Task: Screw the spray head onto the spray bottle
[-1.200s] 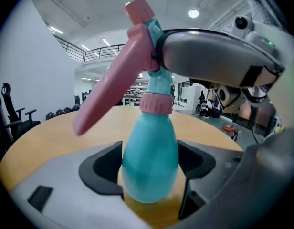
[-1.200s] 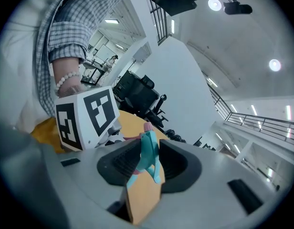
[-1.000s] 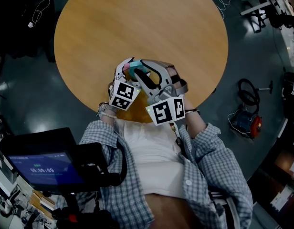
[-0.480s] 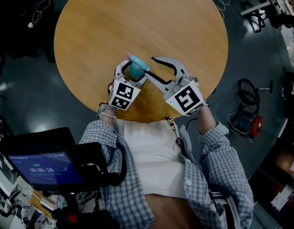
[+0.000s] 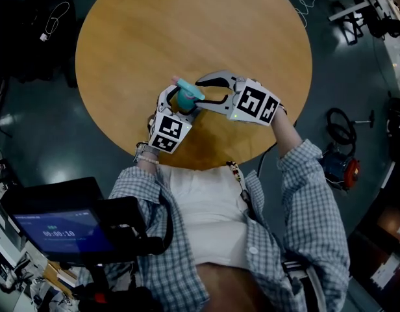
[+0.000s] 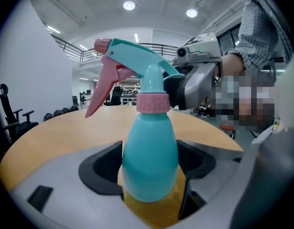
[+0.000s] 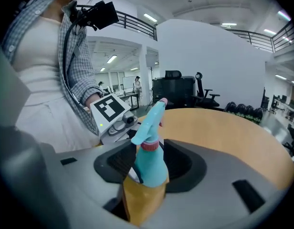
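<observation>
Here, the round wooden table (image 5: 187,25) fills the head view, ringed by dark floor (image 5: 31,129). I stand at its near edge in a checked shirt (image 5: 304,207), with a lit screen (image 5: 60,233) by my left side.

My left hand-held gripper (image 5: 179,103) sits over the near part of the table, its marker cube facing up. Its jaws are pressed on the teal bottle (image 6: 149,161), one pad on each side of the lower body. Seen along those jaws, the bottle stands upright between them with bare table behind it. Whether its base touches the table I cannot tell.

My right hand-held gripper (image 5: 200,93) reaches in from the right, level with the top of the bottle. Its jaws are spread, one finger on the far side and one on the near side. The bottle's upper part stands between them. In the right gripper view the pads flank the neck but do not appear to press on it.

The spray head (image 6: 137,66), also teal, sits on top of the bottle. A pink collar (image 6: 152,102) joins it to the neck. The pink trigger (image 6: 101,89) hangs below the nozzle, pointing away from the right hand-held gripper.
</observation>
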Demonstrator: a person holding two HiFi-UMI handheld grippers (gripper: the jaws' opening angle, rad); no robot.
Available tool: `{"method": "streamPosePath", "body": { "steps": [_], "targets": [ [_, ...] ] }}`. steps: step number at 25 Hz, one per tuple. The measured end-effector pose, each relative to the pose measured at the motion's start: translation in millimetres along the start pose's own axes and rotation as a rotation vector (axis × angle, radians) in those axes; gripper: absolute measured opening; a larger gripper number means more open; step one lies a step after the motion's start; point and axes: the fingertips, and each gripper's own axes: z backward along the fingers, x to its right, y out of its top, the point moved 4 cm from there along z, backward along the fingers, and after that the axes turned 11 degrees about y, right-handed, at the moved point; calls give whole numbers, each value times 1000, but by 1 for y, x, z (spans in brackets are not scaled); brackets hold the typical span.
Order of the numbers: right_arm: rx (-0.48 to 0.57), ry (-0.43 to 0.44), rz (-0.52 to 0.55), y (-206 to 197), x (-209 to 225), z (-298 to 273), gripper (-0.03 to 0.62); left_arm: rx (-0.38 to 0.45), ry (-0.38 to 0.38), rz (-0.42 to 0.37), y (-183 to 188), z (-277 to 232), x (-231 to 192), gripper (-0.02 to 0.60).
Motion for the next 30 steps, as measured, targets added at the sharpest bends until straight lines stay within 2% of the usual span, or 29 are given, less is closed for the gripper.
{"method": "streamPosePath", "body": {
  "steps": [2,4,8,15,20,22,25,30],
  "targets": [
    [23,20,-4,3,2,-5,163,0,-2,-3,0,1,0,362],
    [52,22,0,5,1,-7,118,-1,-2,-4,-1,1,1,362],
    [103,-53,-4,5,-4,-6,114,1,0,-11,0,2,1,362],
    [231,-332,-28,1,-14,-8,112,5,9,10,0,1,0,362],
    [325,-587,-94,-3,-22,-11,112,2,24,29,3,1,-2,362],
    [346,-654,-135,-3,-25,-12,112,0,22,27,1,-1,-1,363],
    [341,-669,-133,-4,-30,-13,103,-3,24,30,4,0,-3,362],
    [247,-591,-89,-8,-44,-25,92,-1,29,30,7,1,-5,362]
  ]
}}
